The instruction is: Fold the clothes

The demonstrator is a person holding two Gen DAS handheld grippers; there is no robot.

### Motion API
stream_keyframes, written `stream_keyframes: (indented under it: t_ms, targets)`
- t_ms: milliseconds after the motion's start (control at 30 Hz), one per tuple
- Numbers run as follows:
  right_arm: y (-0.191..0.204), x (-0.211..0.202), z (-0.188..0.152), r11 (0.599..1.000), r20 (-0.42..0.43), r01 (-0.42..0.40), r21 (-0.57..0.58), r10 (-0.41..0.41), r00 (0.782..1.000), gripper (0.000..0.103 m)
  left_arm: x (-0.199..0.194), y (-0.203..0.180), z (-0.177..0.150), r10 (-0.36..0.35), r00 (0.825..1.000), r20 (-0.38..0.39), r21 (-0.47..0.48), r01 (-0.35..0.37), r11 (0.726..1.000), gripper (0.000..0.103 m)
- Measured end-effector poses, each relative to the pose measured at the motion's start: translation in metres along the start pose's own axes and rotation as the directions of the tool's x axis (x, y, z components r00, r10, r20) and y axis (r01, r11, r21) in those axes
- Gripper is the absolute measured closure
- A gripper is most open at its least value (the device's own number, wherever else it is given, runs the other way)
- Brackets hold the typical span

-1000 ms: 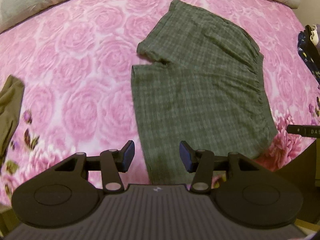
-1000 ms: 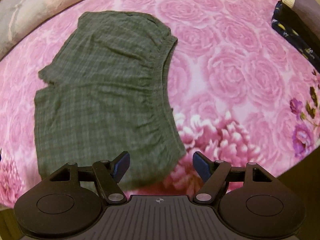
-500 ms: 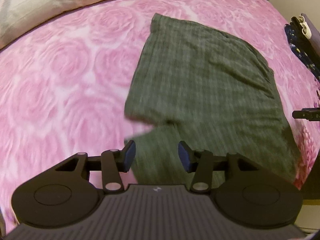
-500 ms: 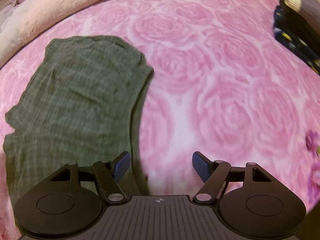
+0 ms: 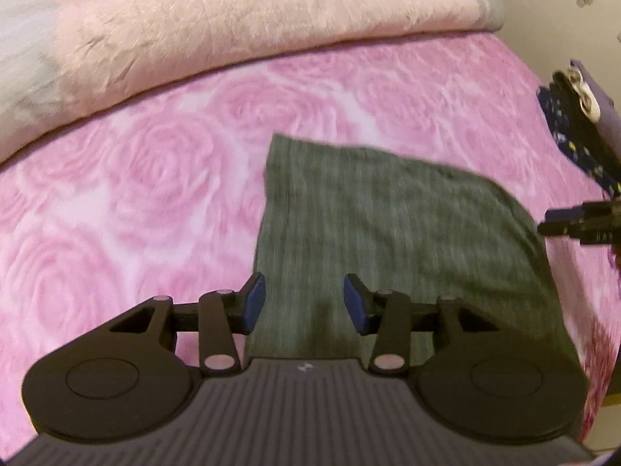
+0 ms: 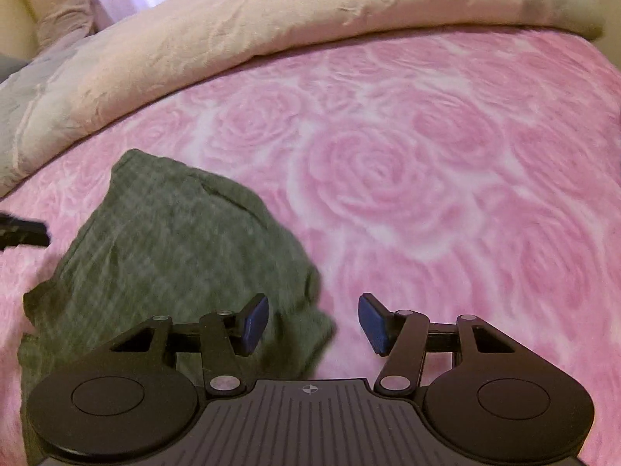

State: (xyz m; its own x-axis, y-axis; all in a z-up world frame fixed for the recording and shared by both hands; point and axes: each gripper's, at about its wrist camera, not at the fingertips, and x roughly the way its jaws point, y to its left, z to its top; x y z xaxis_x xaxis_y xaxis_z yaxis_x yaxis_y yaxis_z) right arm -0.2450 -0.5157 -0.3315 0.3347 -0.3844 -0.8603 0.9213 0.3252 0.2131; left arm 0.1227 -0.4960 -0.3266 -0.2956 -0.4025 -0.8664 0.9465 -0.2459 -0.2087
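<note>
While both views blur with motion, a pair of dark green plaid shorts (image 5: 392, 233) lies flat on a bed covered by a pink rose-patterned blanket (image 5: 128, 202). A pale pink duvet (image 5: 217, 27) is bunched along the far side of the bed.

From the left wrist view, the left hand-held gripper (image 5: 304, 306) hangs over the near left edge of the shorts. Its blue pads (image 5: 254, 305) stand apart, with green cloth visible below the gap but nothing pinched between them.

From the right wrist view, the right hand-held gripper (image 6: 313, 324) is above the shorts' right-hand corner. Its jaws are closing; the left pad sits over the cloth and the right pad over bare blanket, and neither presses on fabric.

At the right edge of the left view, dark patterned cloth (image 5: 574, 147) lies at the bed's side.
</note>
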Motion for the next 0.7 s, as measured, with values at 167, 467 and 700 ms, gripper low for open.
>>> stream_keyframes:
  t_ms: [167,467,700]
  targets:
    - [-0.011,0.018,0.013,0.997,-0.028,-0.075,-0.035,0.074,0.997,0.047,0.029,0.021,0.034,-0.023,1.000,0.016,-0.036,0.023,0.999,0.063]
    - [-0.020,0.039,0.023,0.988,-0.064,-0.147,-0.048,0.144,0.987,0.047,0.091,0.042,0.085,-0.086,0.996,0.023,-0.105,0.088,0.991,0.062]
    - [-0.011,0.046,0.026,0.979,-0.076,-0.190,-0.072,0.184,0.980,0.095,0.102,0.037,0.090,-0.171,0.984,0.048,-0.077,0.174,0.982,0.101]
